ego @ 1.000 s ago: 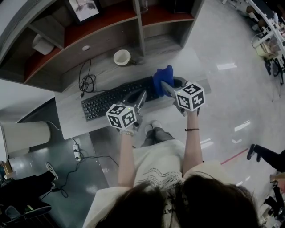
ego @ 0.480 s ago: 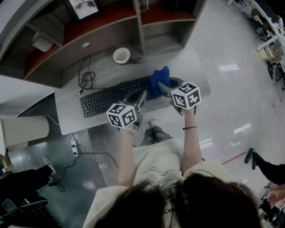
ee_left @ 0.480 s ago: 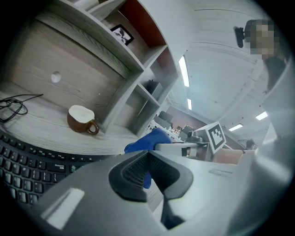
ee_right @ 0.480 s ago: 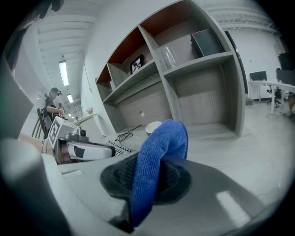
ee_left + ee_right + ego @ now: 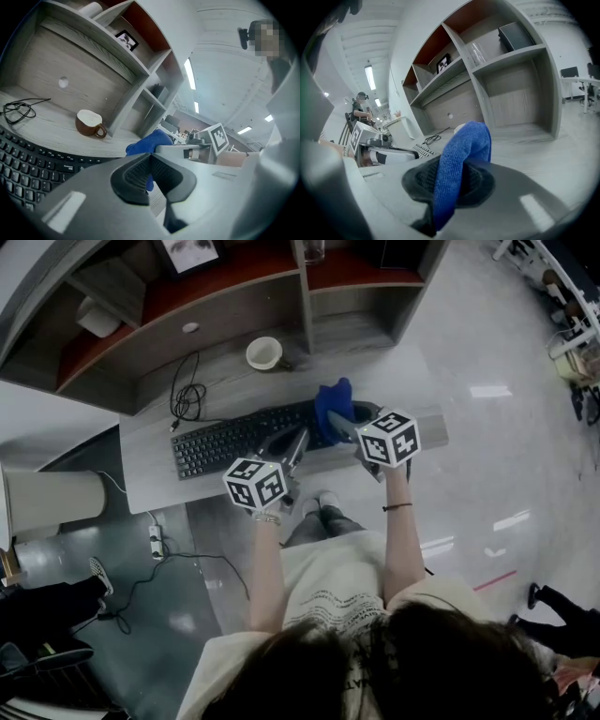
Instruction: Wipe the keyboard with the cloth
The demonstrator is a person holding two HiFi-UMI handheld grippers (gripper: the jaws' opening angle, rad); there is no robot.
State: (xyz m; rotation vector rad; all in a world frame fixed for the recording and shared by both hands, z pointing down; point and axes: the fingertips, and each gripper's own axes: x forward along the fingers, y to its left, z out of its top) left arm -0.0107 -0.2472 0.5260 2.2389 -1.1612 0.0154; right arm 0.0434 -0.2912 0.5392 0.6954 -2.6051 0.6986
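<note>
A black keyboard [image 5: 234, 440] lies across the grey desk [image 5: 150, 474]. My right gripper [image 5: 343, 424] is shut on a blue cloth [image 5: 333, 403], holding it over the keyboard's right end. In the right gripper view the cloth [image 5: 461, 157] stands up from between the pads of the right gripper [image 5: 450, 180]. My left gripper [image 5: 300, 440] hovers over the keyboard's front edge just left of the cloth, shut with nothing in it. The left gripper view shows the left gripper [image 5: 150, 172], pads together, with the cloth [image 5: 149, 142] and keyboard [image 5: 28, 164] beyond.
A brown cup [image 5: 265, 353] with a white inside stands behind the keyboard, near the shelf unit [image 5: 234, 296]. A coiled black cable [image 5: 186, 395] lies at the desk's back left. A power strip [image 5: 157, 544] and cords sit on the floor left of the person's legs.
The right gripper and cloth have drifted slightly left over the keyboard's right end. The left gripper has stayed about where it was.
</note>
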